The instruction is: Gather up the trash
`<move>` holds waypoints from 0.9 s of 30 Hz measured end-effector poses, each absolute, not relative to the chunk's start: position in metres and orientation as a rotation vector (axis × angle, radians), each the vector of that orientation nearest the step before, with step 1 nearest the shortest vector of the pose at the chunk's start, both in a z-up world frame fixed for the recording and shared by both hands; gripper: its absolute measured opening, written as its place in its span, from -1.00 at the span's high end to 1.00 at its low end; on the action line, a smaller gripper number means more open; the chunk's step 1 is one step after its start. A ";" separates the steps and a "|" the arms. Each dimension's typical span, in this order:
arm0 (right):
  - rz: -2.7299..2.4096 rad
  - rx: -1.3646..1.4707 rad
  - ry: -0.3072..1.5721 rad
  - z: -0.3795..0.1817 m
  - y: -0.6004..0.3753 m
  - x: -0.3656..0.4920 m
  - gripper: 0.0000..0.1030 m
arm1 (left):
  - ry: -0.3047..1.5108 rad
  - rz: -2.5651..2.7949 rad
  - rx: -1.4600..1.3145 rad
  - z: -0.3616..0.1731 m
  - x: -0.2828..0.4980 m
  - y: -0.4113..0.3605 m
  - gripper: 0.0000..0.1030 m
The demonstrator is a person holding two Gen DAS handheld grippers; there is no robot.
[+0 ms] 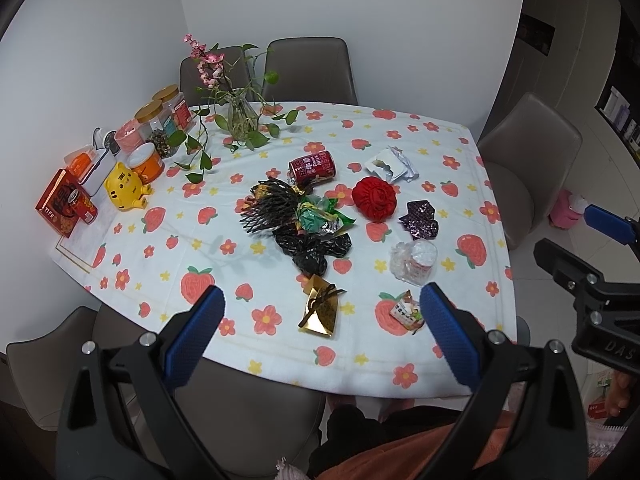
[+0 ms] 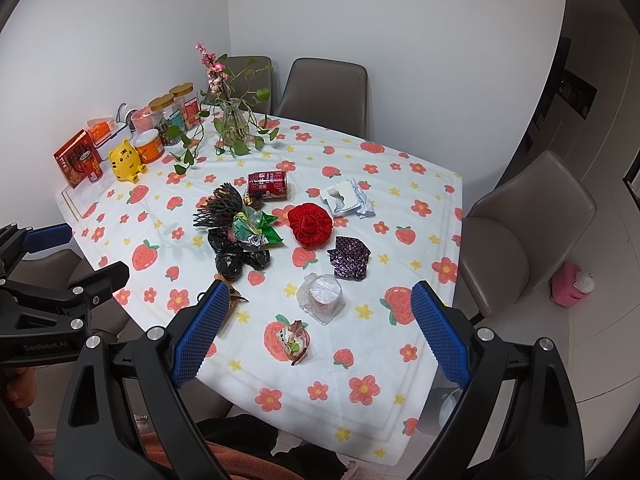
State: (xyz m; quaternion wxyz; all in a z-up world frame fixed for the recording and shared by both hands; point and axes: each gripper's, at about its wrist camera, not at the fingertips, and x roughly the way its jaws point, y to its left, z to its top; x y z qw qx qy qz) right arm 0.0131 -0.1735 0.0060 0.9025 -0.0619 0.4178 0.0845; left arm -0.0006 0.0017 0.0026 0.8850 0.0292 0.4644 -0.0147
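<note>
Trash lies on the flowered tablecloth (image 1: 200, 264): a red can (image 1: 313, 167) on its side, a pile of black bags and green wrappers (image 1: 304, 224), a red fabric ball (image 1: 374, 199), a purple wrapper (image 1: 420, 220), a white torn packet (image 1: 392, 165), a clear plastic cup (image 1: 414, 260), a gold box (image 1: 320, 312) and a small snack wrapper (image 1: 407, 312). My left gripper (image 1: 320, 336) is open and empty above the near table edge. My right gripper (image 2: 316, 336) is open and empty, above the snack wrapper (image 2: 294, 340) and cup (image 2: 322, 296).
A glass vase with vines (image 1: 240, 120), jars (image 1: 168, 116), a yellow tiger figure (image 1: 124, 190) and red boxes (image 1: 64, 208) stand along the table's far left. Grey chairs (image 1: 528, 168) surround the table. A pink item (image 2: 572, 282) sits on the floor at right.
</note>
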 end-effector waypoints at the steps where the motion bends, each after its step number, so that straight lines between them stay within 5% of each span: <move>1: 0.174 -0.128 0.864 0.006 -0.174 0.014 -0.73 | 0.967 -0.031 0.060 0.003 -0.001 0.002 -0.90; 11: 0.167 -0.127 0.879 -0.008 -0.181 0.030 -0.73 | 0.979 -0.016 0.046 -0.017 0.023 0.006 -0.90; 27: 0.193 -0.146 0.980 -0.121 -0.173 0.088 -0.73 | 1.060 -0.015 0.001 -0.117 0.062 0.024 -0.90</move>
